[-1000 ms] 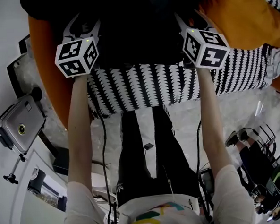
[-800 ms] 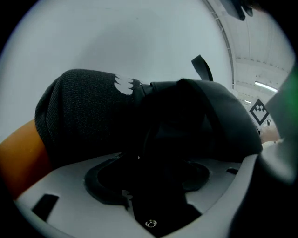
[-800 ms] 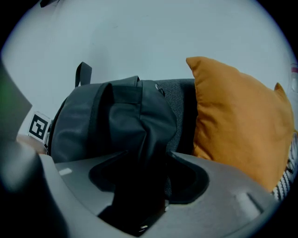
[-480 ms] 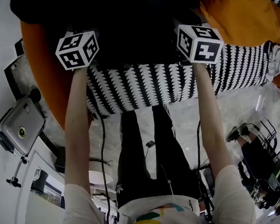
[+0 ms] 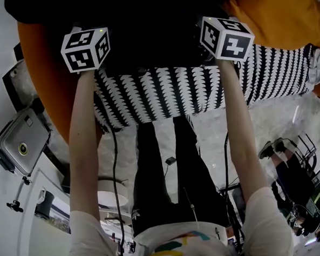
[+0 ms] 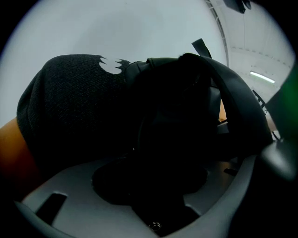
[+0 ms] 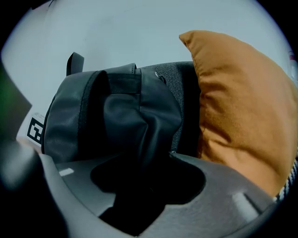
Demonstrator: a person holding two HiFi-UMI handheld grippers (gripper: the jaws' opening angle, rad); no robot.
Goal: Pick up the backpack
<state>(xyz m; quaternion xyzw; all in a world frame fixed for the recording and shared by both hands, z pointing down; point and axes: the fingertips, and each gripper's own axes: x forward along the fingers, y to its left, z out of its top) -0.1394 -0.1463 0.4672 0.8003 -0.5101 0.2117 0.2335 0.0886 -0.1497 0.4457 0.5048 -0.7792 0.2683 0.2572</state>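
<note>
The black backpack (image 5: 148,28) stands on an orange seat (image 5: 46,83), its textured side (image 6: 74,97) bearing a small white logo. My left gripper (image 5: 88,32) is at its left side. A dark padded strap (image 6: 233,102) runs down between its jaws, which are closing; the pads are lost in shadow and I see none pressing. My right gripper (image 5: 218,19) is at the bag's right side. There a creased leather-like strap (image 7: 139,116) drops into its jaw gap (image 7: 144,181), where the dark hides the pads.
An orange cushion (image 7: 233,107) leans against the backpack's right side. A black-and-white patterned throw (image 5: 168,92) hangs over the seat's front. A silver hard case (image 5: 20,141) stands at the left, cables trail on the floor, and another person's shoes (image 5: 272,147) show at the right.
Both grippers have sunk toward the backpack and sit slightly higher in the head view. The left gripper's fingers, plain a second ago, are now lost against the black bag.
</note>
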